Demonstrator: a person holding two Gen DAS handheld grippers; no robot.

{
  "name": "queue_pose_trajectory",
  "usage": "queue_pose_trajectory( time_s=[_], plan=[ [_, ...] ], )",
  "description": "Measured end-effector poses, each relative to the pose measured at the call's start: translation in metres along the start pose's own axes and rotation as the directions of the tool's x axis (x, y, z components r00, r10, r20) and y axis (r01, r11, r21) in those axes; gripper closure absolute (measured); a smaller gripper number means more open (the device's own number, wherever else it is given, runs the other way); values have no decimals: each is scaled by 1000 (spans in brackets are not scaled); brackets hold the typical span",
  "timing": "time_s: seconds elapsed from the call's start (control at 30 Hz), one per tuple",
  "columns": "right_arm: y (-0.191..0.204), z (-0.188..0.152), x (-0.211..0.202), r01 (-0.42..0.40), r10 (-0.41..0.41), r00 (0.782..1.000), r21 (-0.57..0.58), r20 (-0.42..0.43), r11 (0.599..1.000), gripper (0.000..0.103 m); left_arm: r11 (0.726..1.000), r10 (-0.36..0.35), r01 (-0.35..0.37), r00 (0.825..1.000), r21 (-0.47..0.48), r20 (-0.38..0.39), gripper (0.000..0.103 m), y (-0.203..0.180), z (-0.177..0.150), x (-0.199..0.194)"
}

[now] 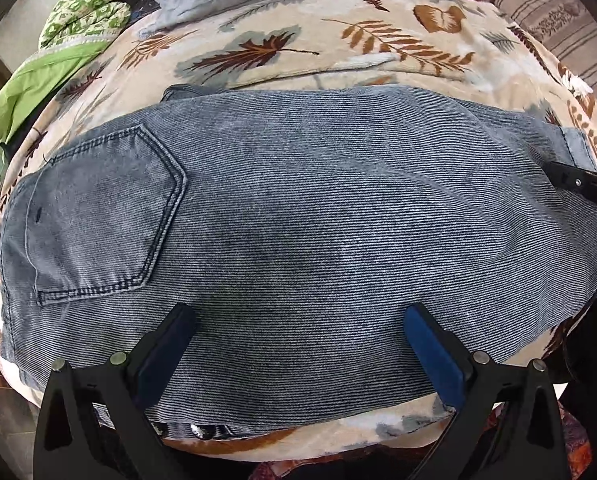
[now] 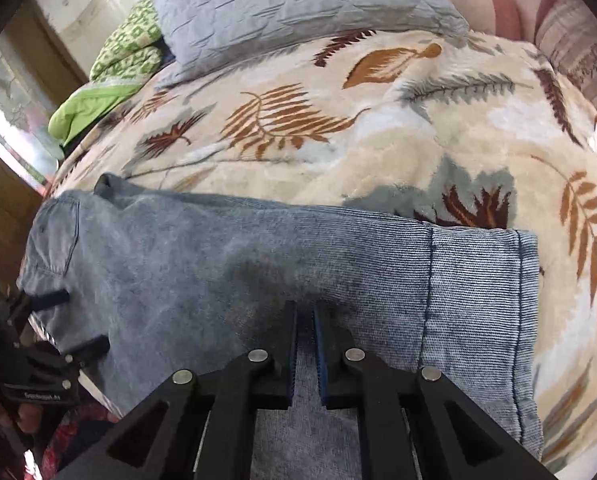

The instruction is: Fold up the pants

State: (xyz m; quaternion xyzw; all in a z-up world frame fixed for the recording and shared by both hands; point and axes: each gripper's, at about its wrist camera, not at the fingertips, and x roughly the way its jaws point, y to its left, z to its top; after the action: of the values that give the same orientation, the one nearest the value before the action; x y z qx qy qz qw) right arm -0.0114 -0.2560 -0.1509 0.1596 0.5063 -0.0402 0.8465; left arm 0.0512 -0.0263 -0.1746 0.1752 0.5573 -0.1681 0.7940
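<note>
Folded grey-blue pants (image 1: 298,216) lie flat across the leaf-print blanket (image 1: 282,52) on the bed, filling the middle of the left wrist view, back pocket (image 1: 110,216) at left. Left claw (image 1: 298,340) hangs over them at bottom centre, fingers spread wide, nothing between. Right claw (image 2: 304,344) at bottom centre of its view is nearly closed with denim showing in the narrow gap, though a real grip can't be confirmed; grey pillow (image 2: 298,8) at top.
</note>
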Motion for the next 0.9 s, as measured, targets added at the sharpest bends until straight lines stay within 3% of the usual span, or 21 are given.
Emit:
queue_pose_trajectory(
  time_s=[0.33,0.5,0.63,0.9],
  plan=[
    [-1,9,7,2,-3,1000,26,25,1000,93,1000,15,-15,1000,-9,10,0,-3,-4,-7],
    [3,6,-9,7,-8,997,15,74,1000,93,1000,27,-26,993,-9,119,0,-7,-6,-39],
    [12,2,-20,-60,62,993,-22,100,998,93,999,41,-41,982,-5,185,0,-12,-2,-62],
    [41,-7,-6,-66,71,997,-129,30,989,93,997,57,-68,946,26,318,0,-19,13,-101]
  ],
)
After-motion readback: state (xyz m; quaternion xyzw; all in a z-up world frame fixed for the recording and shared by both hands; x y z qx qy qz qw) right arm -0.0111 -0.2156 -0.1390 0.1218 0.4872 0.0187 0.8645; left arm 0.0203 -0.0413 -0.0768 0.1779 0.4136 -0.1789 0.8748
